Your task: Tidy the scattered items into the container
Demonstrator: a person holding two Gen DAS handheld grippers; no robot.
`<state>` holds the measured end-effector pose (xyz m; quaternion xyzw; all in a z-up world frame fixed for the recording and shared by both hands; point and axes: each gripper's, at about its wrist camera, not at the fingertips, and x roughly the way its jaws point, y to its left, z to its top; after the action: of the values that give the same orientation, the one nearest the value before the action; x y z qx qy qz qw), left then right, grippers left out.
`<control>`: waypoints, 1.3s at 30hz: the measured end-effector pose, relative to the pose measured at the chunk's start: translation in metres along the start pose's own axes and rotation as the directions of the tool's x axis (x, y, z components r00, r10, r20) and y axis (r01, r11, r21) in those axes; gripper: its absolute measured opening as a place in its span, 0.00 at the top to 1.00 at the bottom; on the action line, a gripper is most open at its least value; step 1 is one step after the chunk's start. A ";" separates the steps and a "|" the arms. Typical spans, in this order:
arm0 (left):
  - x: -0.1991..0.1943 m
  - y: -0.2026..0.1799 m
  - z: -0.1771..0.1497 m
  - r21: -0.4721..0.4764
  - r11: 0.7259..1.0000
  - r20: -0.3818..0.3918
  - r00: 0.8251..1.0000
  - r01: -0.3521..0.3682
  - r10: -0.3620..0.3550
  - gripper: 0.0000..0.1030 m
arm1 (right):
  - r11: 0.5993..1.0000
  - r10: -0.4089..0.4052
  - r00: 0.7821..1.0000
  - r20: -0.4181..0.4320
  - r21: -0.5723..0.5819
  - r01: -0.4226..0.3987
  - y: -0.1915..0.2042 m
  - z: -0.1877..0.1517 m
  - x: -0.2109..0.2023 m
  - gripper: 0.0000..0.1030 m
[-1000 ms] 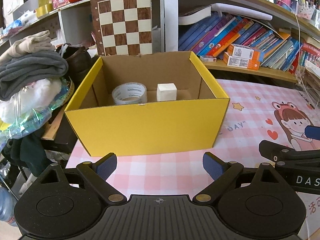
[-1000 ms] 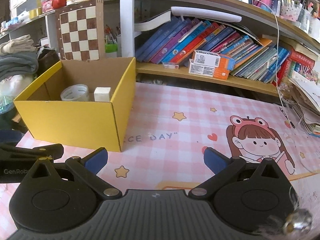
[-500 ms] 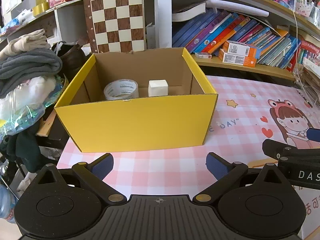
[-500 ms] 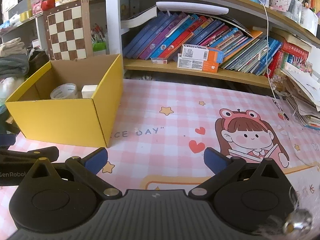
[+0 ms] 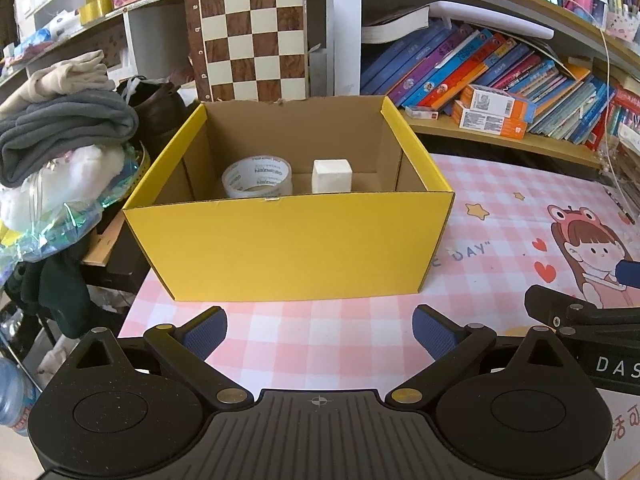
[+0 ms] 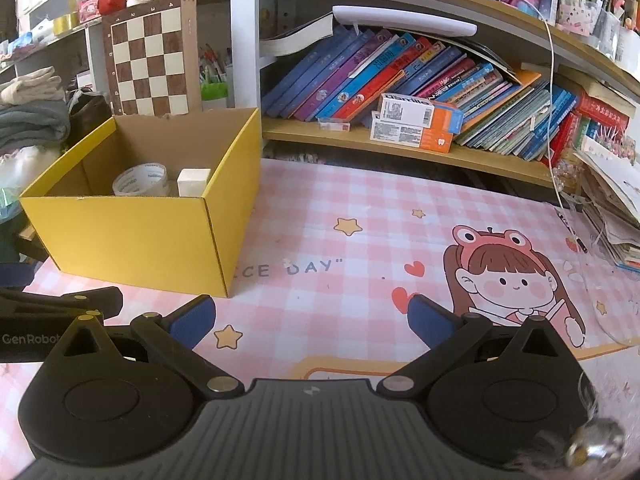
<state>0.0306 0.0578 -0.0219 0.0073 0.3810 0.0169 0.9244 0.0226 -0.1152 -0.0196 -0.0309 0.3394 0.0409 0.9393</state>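
Box [image 5: 288, 248], yellow outside and brown inside, sits at the left edge of the pink checked mat [image 6: 360, 216], its open top facing up. Inside it, against the back wall, lie 2 things: a tape roll [image 5: 258, 176] on the left and a white cube [image 5: 332, 176] just beside it on the right, apart. Left gripper [image 5: 320, 326] hangs over the mat in front of the box, jaws spread wide and empty. Right gripper [image 6: 310, 316] hangs over the mat to the right of the box, jaws likewise wide and empty. A chessboard [image 5: 252, 40] stands upright behind the box.
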 end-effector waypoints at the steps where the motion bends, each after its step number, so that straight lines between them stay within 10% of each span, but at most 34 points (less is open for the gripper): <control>1: 0.000 0.000 0.000 0.000 1.000 0.002 1.000 -0.001 0.001 0.02 | 1.000 -0.002 1.000 0.000 0.001 0.002 0.000 0.000 0.000 0.00; 39: -0.001 0.008 -0.004 -0.012 1.000 -0.020 1.000 0.021 -0.021 0.00 | 0.999 -0.029 0.999 -0.016 0.028 0.029 0.003 0.000 0.000 0.00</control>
<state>0.0274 0.0653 -0.0238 -0.0023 0.3902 0.0095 0.9207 0.0216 -0.1124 -0.0197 -0.0231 0.3469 0.0223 0.9374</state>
